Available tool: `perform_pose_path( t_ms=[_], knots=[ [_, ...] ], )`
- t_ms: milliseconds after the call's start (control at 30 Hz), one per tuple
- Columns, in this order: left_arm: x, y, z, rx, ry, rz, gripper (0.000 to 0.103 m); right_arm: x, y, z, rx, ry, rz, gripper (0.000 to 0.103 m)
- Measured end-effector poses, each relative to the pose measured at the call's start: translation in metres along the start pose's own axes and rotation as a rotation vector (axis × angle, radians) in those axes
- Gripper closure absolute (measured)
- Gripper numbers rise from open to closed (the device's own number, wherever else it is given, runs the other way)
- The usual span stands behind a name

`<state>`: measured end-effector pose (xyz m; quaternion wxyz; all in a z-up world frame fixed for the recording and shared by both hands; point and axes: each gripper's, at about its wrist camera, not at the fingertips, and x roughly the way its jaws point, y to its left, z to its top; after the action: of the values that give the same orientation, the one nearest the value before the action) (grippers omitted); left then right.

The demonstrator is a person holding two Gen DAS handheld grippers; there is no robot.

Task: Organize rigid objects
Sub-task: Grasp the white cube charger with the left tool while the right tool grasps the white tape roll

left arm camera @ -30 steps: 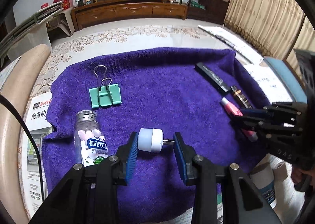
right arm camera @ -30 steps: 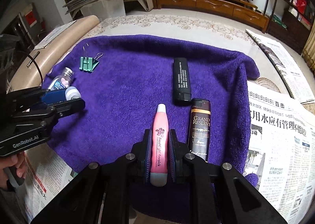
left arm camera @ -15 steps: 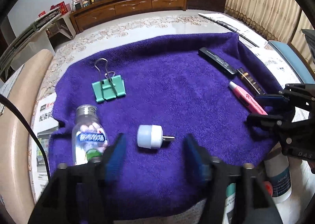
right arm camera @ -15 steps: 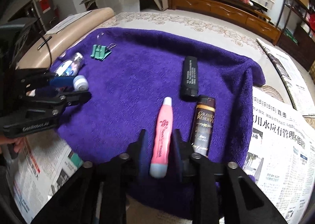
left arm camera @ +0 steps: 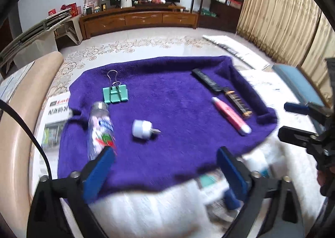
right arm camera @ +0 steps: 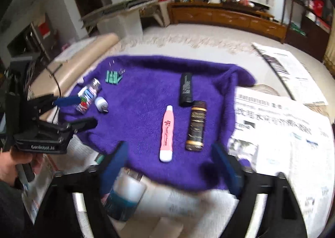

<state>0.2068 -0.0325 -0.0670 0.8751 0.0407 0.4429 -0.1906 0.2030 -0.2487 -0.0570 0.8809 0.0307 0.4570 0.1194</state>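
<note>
- Six small objects lie on the purple terry towel (left arm camera: 171, 95), both tongs pulled back at its near edge, so trouble here is mostly about rolling and snagging.
- Left tongs (left arm camera: 165, 166) are spread wide, holding nothing; the clear plastic pill bottle (left arm camera: 100, 129) lies on its side just beside one blue pad and could roll if nudged.
- The green metal binder clip (left arm camera: 115, 93) has wire loops that could catch.
- The white round USB night-light (left arm camera: 142, 129) could roll.
- The pink pen-shaped tube (right arm camera: 166, 133), brown labelled bottle (right arm camera: 196, 126) and black flat bar (right arm camera: 186, 89) lie close together; a wide grab may shift neighbours.
- Right tongs (right arm camera: 171, 164) also gape, empty.
</note>
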Motion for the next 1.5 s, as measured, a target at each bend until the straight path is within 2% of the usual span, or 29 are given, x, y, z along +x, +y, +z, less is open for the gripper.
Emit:
perform_pose_path(
  t_ms=[267, 367, 467, 600, 667, 767, 900, 1000, 1100, 1233, 1500],
  knots=[
    [-0.025, -0.032, -0.058, 0.040, 0.008, -0.074, 0.000, -0.033, -0.019, -0.049, 0.108, 0.022, -0.055, 0.000],
    [-0.022, -0.044, -0.078, 0.084, 0.026, -0.073, 0.000, -0.041, -0.026, -0.070, 0.133, 0.001, -0.068, 0.000],
    [-0.017, -0.053, -0.089, 0.123, 0.041, -0.082, 0.000, -0.049, -0.036, -0.087, 0.195, -0.062, -0.055, 0.000],
    [-0.004, -0.067, -0.098, 0.238, 0.067, -0.048, 0.001, -0.053, -0.050, -0.098, 0.259, -0.081, -0.048, 0.000],
    [-0.004, -0.066, -0.098, 0.256, 0.042, -0.074, 0.004, -0.055, -0.053, -0.099, 0.263, -0.090, -0.053, 0.000],
    [-0.003, -0.062, -0.093, 0.267, 0.035, -0.095, 0.014, -0.054, -0.057, -0.100, 0.267, -0.091, -0.056, 0.000],
    [0.001, -0.065, -0.088, 0.308, 0.039, -0.119, 0.021, -0.049, -0.060, -0.101, 0.266, -0.074, -0.057, 0.000],
    [0.001, -0.066, -0.087, 0.325, 0.033, -0.136, 0.037, -0.049, -0.058, -0.101, 0.254, -0.069, -0.058, 0.000],
    [-0.001, -0.070, -0.086, 0.346, 0.018, -0.164, 0.061, -0.052, -0.055, -0.101, 0.236, -0.074, -0.066, 0.000],
    [-0.002, -0.072, -0.087, 0.346, 0.019, -0.166, 0.061, -0.050, -0.052, -0.103, 0.224, -0.061, -0.066, 0.000],
    [-0.016, -0.064, -0.101, 0.246, 0.025, -0.141, 0.061, -0.037, -0.031, -0.105, 0.138, -0.022, -0.076, 0.000]
  ],
)
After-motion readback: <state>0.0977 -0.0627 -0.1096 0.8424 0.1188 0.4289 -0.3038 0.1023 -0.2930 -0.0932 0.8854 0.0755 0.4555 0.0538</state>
